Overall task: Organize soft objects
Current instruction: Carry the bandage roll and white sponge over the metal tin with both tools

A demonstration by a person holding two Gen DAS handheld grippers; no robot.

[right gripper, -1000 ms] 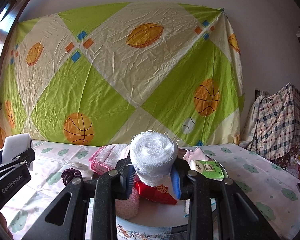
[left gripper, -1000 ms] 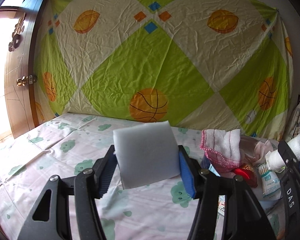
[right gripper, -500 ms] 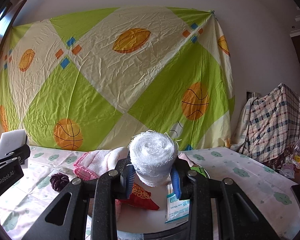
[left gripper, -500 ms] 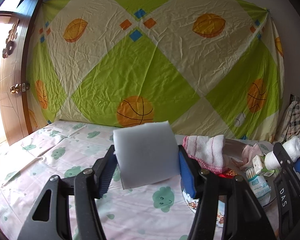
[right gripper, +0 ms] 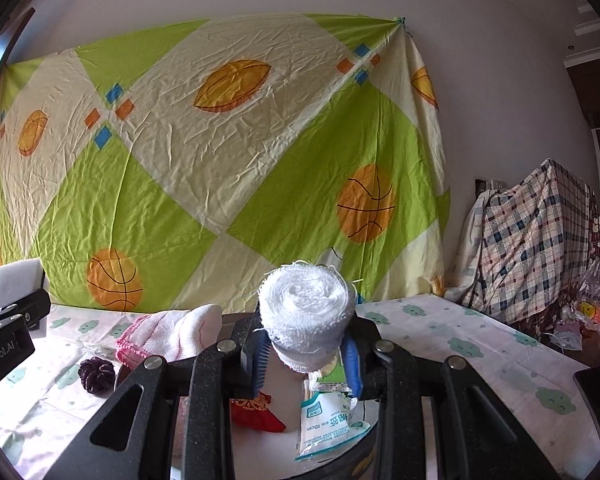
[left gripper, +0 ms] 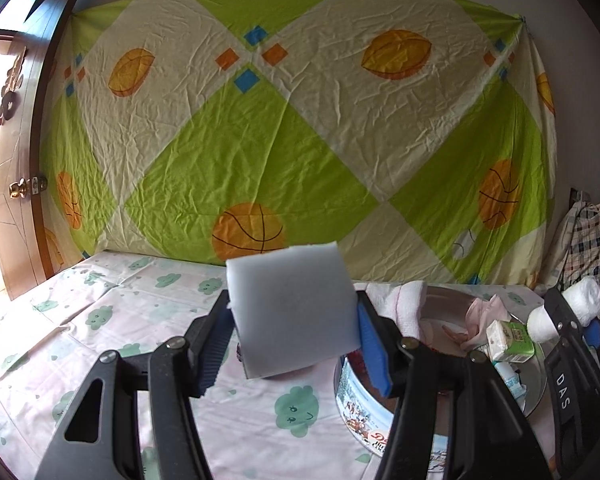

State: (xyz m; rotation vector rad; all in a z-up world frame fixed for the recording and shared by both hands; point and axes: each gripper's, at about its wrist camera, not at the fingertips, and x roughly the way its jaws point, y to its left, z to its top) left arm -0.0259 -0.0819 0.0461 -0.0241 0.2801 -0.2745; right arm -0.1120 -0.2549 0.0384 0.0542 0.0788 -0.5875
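My left gripper (left gripper: 294,332) is shut on a white foam sponge block (left gripper: 292,308), held up above the bed sheet. The right gripper (right gripper: 306,350) is shut on a white gauze roll (right gripper: 306,312), raised over a round tin (left gripper: 364,396). Inside the tin lie a pink-edged white cloth (right gripper: 172,336), a red pouch (right gripper: 256,416), a tissue pack (left gripper: 510,340) and a cotton swab packet (right gripper: 326,424). In the left wrist view the right gripper with its gauze roll (left gripper: 564,312) shows at the right edge; the left gripper with its sponge (right gripper: 12,288) shows at the left of the right wrist view.
A dark pine cone (right gripper: 96,374) lies on the cloud-print sheet (left gripper: 100,320) left of the tin. A green and cream basketball-print cloth (left gripper: 292,140) hangs on the wall behind. A wooden door (left gripper: 12,184) stands at left, a plaid-covered pile (right gripper: 536,240) at right.
Both grippers have drawn back and slightly up from the tin, each still holding its object. The tin and its contents now sit lower and farther in both views.
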